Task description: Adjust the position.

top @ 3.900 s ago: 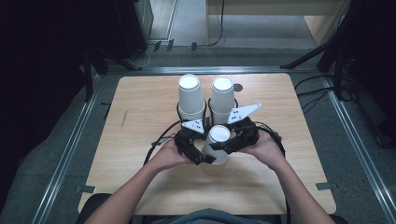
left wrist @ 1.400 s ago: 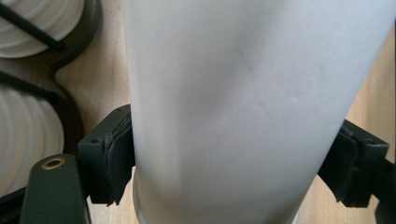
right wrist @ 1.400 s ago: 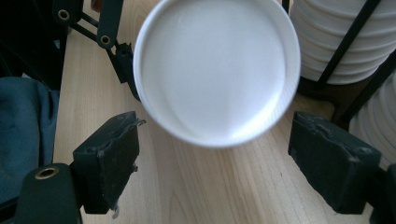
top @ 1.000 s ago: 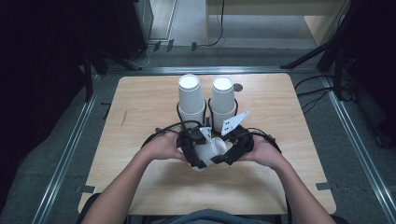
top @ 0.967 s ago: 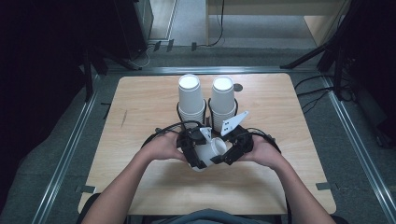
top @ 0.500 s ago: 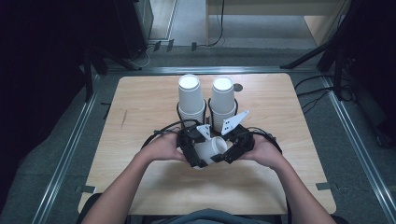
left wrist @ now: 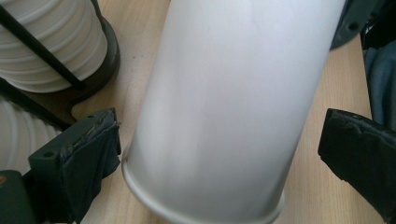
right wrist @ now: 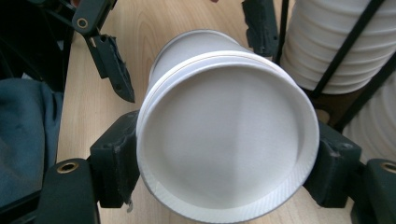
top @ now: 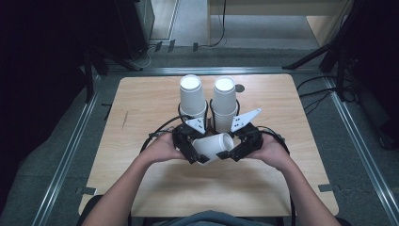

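A white paper cup (top: 212, 147) lies on its side in the air between my two grippers, just in front of the cup stacks. My right gripper (top: 229, 147) is shut on its right end; the pads (right wrist: 116, 168) press both sides of the cup (right wrist: 229, 140), having just been closing. My left gripper (top: 200, 149) stands open around the other end, its jaws having just been opening. In the left gripper view the cup (left wrist: 224, 102) lies between the pads (left wrist: 88, 158), with a wide gap to the right one. A faint seam around the cup hints at two nested cups.
Two tall stacks of white cups, the left stack (top: 192, 96) and the right stack (top: 224, 99), stand upside down in black wire holders just behind the grippers. The wooden table (top: 141, 117) lies bare to the left, right and front. Cables trail from both grippers.
Nearly four seconds ago the cup stood upright between the grippers; now it lies sideways. Over the last second the hands stayed in place and the left jaws spread off the cup.
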Motion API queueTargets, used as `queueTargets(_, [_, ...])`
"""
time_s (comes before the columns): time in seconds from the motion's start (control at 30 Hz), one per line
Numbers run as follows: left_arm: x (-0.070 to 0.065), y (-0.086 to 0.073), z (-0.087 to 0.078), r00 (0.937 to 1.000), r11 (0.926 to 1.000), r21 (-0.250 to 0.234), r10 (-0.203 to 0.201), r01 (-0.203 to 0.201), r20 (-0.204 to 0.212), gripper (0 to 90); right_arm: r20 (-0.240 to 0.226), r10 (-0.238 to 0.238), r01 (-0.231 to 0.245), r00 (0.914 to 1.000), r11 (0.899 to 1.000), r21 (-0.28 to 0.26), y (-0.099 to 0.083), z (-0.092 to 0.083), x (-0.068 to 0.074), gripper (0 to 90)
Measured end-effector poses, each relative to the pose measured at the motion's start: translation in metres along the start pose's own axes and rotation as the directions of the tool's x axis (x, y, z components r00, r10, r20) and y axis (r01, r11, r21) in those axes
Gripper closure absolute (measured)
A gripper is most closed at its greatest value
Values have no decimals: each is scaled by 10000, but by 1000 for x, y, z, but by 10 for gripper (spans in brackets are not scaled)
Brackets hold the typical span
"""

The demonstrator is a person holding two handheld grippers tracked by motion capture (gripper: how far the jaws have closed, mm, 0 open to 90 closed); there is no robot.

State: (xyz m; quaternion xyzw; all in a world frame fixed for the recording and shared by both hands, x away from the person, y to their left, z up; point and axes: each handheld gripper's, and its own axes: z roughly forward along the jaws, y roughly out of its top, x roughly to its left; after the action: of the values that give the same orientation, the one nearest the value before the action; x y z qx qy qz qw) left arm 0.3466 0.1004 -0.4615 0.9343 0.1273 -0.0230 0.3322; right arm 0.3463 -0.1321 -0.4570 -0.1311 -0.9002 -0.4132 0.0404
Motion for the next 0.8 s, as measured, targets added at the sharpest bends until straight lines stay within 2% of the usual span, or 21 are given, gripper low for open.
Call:
queueTargets(0.03, [0,-1,-2,10000,10000,-56,-29,29,-55,0,0,0,0,10000,10000,0,0,0,0,243])
queueTargets(0.07, [0,-3,-5,9998,9989,-412,-206,206,7,0,40,20,-19,10000,9999,-126,0,-4,-1,243])
queueTargets(0.1, [0,-3,-5,9998,9989,-412,-206,206,7,0,42,37,-36,10000,9998,-202,0,-5,-1,243])
queueTargets(0.2, [1,-6,-9,9992,9952,-891,-401,407,88,0,-11,130,-131,9999,9991,-400,0,-10,-1,243])
queueTargets(0.33, [1,-8,-9,9987,9935,-1024,-503,499,-6,0,2,154,-154,9999,9979,-622,0,-14,0,243])
queueTargets(0.5, [1,-9,-3,9985,9921,-1130,-542,551,109,0,-20,134,-135,9999,9970,-768,1,-18,1,243])
queueTargets(0.57, [0,-10,-1,9983,9888,-1385,-533,559,221,0,-81,144,-151,9999,9957,-913,2,-19,1,243])
queueTargets(0.8, [1,-11,3,9974,9868,-1471,-627,671,346,0,-211,113,-138,9997,9924,-1223,5,-23,3,244])
